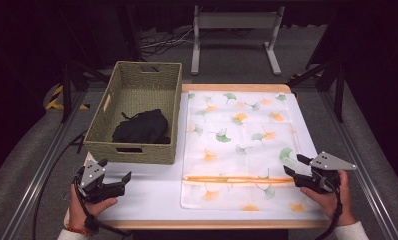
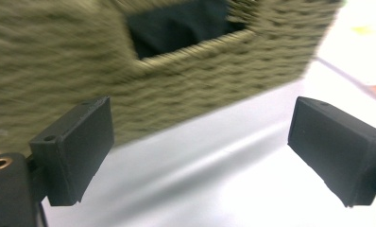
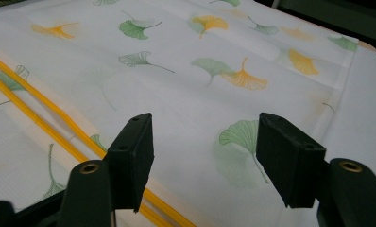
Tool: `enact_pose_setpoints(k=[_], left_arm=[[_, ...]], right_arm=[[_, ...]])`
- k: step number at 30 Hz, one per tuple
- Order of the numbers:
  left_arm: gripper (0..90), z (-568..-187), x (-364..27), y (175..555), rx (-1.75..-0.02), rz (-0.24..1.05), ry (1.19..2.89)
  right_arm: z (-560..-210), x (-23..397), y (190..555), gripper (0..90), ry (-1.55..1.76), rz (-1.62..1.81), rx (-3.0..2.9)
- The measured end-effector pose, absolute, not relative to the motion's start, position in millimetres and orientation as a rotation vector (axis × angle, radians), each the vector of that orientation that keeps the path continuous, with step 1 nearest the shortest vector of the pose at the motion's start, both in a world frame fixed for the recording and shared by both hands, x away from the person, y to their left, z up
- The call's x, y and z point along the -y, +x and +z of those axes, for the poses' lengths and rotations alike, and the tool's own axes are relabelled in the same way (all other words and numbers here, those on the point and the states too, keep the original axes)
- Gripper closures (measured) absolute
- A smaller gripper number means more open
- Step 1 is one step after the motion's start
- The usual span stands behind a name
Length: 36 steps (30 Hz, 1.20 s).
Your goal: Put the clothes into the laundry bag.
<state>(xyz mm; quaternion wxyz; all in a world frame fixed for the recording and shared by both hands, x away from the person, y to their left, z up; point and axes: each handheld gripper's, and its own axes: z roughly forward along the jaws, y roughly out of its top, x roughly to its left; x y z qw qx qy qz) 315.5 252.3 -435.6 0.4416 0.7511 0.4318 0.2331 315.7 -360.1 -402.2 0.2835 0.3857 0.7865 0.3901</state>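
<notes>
White cloth (image 1: 239, 145), green and orange ginkgo leaves, orange stripe, lying flat

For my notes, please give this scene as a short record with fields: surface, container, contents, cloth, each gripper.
surface: white table
container: woven basket, at the table's left
contents: black cloth item inside the basket
cloth: leaf-print bag with orange zipper, lying flat
left gripper: open, holding nothing, near the basket front
right gripper: open, at the bag's right edge

High view overlooks the table (image 1: 152, 192); left gripper view, blurred, nears the basket (image 2: 58, 56).
</notes>
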Motion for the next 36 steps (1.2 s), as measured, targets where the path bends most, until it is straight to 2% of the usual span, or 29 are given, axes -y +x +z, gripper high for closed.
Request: enact_pose_setpoints(k=[7,10,24,36], left_arm=[[10.5,-437.1,-245.4,312.0,-0.995,0.591,1.918],[12.2,-436.1,-242.7,310.5,-0.959,0.634,1.947],[12.1,-422.4,-244.1,311.5,-0.903,0.661,1.902],[12.8,-420.9,-242.3,314.1,-0.93,0.662,1.898]], right_arm=[[-403.0,355.3,313.9,54.1,0.981,1.075,-2.15],[-402.2,349.3,311.9,58.4,0.946,1.079,-2.171],[-403.2,343.2,310.8,56.1,0.938,1.077,-2.2],[-403.0,326.1,313.1,59.1,0.881,1.082,-2.28]])
